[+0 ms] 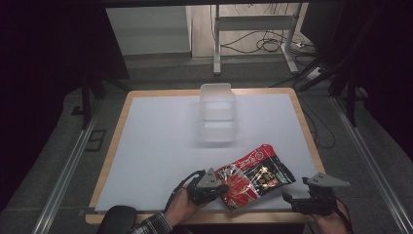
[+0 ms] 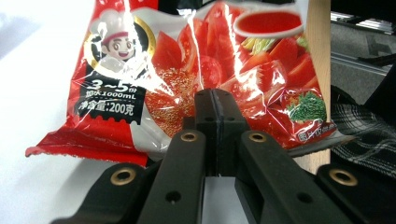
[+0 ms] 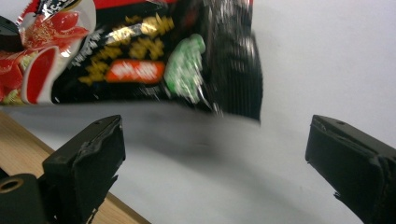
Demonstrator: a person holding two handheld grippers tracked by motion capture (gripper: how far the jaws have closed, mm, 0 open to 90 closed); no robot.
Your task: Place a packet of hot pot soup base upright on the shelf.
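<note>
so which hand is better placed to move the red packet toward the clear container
Left. The left tongs are shut on the red packet at its near edge. The right tongs stand open beside it, holding nothing. The clear container sits farther back.

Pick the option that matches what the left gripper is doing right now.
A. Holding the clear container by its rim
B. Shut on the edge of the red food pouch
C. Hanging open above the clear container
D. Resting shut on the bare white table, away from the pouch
B: the left gripper has its fingers pressed together on the near edge of the red food pouch; the high view shows it at the pouch, with the clear container standing apart farther back.
</note>
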